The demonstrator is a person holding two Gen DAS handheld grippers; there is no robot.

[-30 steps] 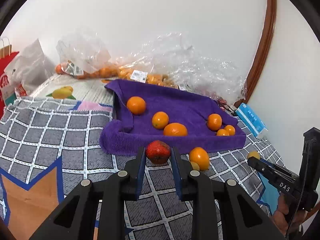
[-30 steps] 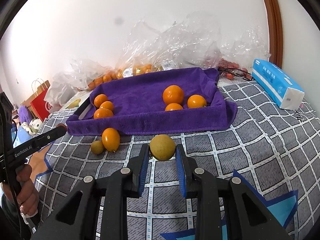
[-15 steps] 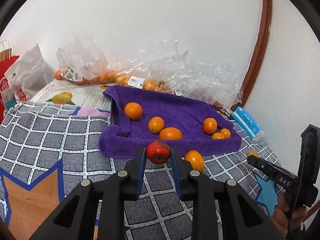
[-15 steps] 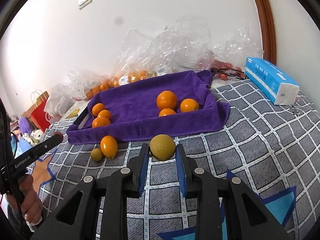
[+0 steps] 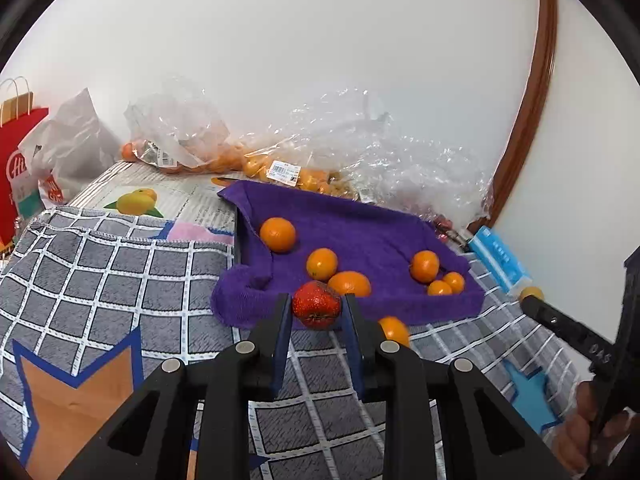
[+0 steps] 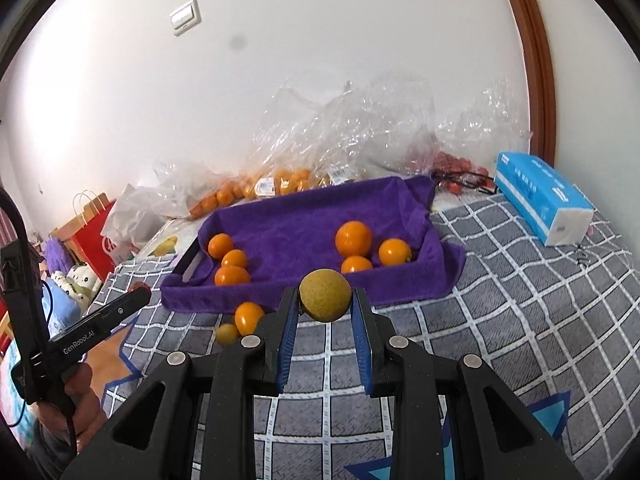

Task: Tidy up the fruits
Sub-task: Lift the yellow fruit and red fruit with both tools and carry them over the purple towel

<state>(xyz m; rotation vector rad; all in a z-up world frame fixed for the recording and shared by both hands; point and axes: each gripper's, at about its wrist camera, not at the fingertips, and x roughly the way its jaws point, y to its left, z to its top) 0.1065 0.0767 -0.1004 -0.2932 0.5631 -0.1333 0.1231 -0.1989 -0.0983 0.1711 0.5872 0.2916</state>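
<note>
Strawberry point(image 5: 317, 305) left view, pear point(image 6: 325, 295) right.

Six oranges point(image 6: 353, 237) lie in the towel-lined tray point(image 6: 400, 200) — bags point(image 6: 340, 136) behind it, tissue box point(image 6: 540, 196) to its right, two fruits point(image 6: 248, 316) before it.

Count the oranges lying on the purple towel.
6: three at its left end, three at its right end. The held fruit may hide others.

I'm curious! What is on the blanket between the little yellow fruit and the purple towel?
In the right wrist view, one orange fruit lies there, beside the little yellow fruit, before the purple towel.
</note>
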